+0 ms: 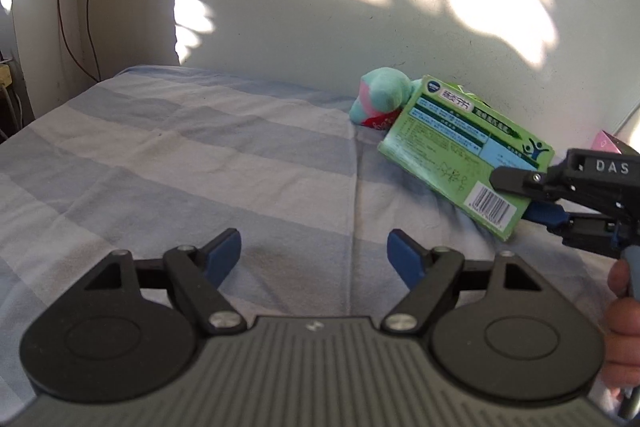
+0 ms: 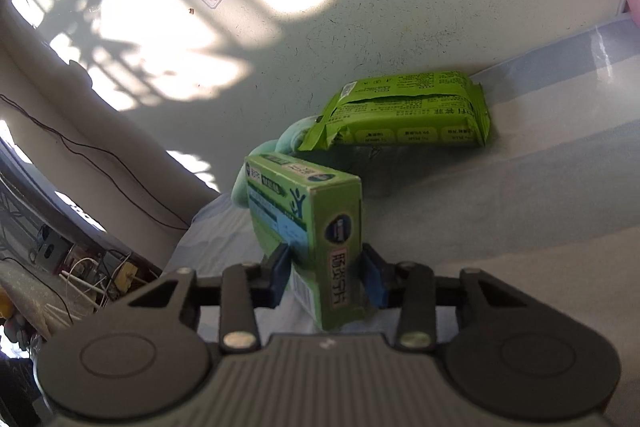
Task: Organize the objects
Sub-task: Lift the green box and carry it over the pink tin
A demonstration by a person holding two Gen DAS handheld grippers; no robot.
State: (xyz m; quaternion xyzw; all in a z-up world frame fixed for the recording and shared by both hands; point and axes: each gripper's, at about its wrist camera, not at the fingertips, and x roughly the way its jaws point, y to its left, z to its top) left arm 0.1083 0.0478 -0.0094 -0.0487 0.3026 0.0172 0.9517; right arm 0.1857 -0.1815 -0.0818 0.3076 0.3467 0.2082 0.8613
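Note:
A green carton box [image 2: 316,223] sits between the blue pads of my right gripper [image 2: 326,277], which is shut on its near end. The left wrist view shows the same green box [image 1: 460,147] tilted above the striped bed sheet [image 1: 180,155], pinched by the right gripper [image 1: 516,195] from the right. Behind the box lies a teal and pink plush toy [image 1: 380,95]. A green snack packet [image 2: 408,111] with a torn end rests against the wall. My left gripper [image 1: 314,259] hangs open over the sheet with nothing between its fingers.
A white wall [image 1: 360,7] runs along the far side of the bed. A pink box [image 1: 608,143] sits at the far right. Cables and clutter [image 2: 80,267] lie past the bed's left end. A person's hand [image 1: 624,307] holds the right gripper's handle.

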